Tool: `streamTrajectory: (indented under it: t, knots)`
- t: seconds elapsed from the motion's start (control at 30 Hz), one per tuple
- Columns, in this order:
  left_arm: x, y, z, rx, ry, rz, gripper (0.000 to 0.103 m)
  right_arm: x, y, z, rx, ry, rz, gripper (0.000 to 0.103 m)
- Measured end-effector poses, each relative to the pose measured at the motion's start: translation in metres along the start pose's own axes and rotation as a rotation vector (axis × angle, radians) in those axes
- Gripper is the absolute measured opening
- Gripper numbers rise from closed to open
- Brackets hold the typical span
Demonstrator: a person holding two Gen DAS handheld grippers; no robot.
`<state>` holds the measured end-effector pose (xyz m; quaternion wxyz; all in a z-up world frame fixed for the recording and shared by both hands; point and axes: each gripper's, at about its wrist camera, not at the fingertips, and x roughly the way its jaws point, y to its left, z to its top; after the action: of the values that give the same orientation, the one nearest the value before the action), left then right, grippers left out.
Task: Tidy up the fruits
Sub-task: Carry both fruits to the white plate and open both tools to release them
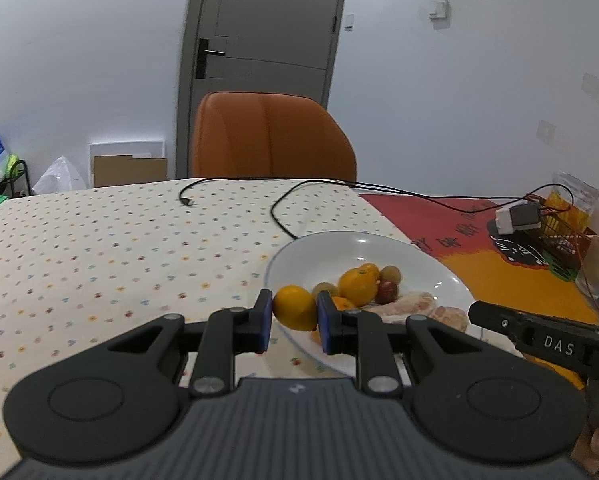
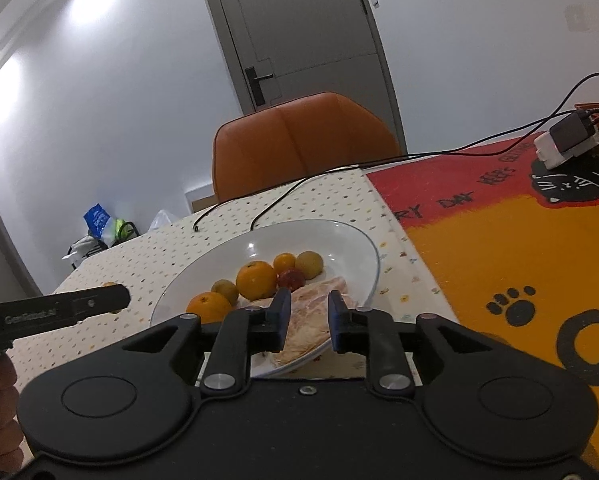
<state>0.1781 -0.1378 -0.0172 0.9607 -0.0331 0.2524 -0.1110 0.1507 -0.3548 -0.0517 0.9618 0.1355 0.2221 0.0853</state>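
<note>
My left gripper is shut on a yellow-orange citrus fruit, held just over the near-left rim of a white plate. On the plate lie an orange, a few small green and red fruits and peeled pomelo pieces. My right gripper is open and hovers over the plate's near edge, above a peeled pomelo piece that shows between and beneath its fingers. Two oranges and small fruits lie beyond it.
The table has a dotted cloth on the left and a red-and-orange cat mat on the right. A black cable crosses the far side to a charger block by a wire basket. An orange chair stands behind.
</note>
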Motion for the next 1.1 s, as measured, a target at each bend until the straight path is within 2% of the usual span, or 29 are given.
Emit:
streamTrajectory:
  t: [0.17,0.37,0.47,0.53,0.6,0.67,0.77,0.9,1.1]
  knots:
    - [0.005,-0.015,0.002,0.023,0.006,-0.018,0.022,-0.003,-0.006,0.001,0.009,-0.001,0.012,0.022]
    - [0.01,-0.026,0.003,0.029,0.036,-0.044,0.025,-0.008,-0.006,-0.002,0.008,0.01,0.04,0.035]
    - [0.009,-0.023,0.003,0.017,0.051,-0.022,0.027,-0.01,-0.004,-0.004,0.002,0.022,0.05,0.042]
    - [0.007,-0.019,0.003,0.009,0.056,-0.004,0.032,-0.011,-0.001,-0.005,-0.004,0.026,0.056,0.046]
    - [0.004,-0.014,0.003,-0.002,0.06,0.015,0.047,-0.013,0.001,-0.006,-0.01,0.026,0.058,0.053]
    - [0.0,-0.009,0.003,-0.01,0.06,0.033,0.056,-0.015,0.004,-0.006,-0.018,0.024,0.061,0.057]
    - [-0.007,-0.002,0.002,-0.015,0.049,0.049,0.063,-0.018,0.008,-0.007,-0.024,0.025,0.07,0.068]
    - [-0.015,0.008,0.001,-0.025,0.052,0.077,0.081,-0.021,0.014,-0.008,-0.031,0.032,0.071,0.077]
    - [-0.027,0.019,-0.005,-0.009,0.053,0.129,0.089,-0.027,0.022,-0.008,-0.034,0.044,0.081,0.095]
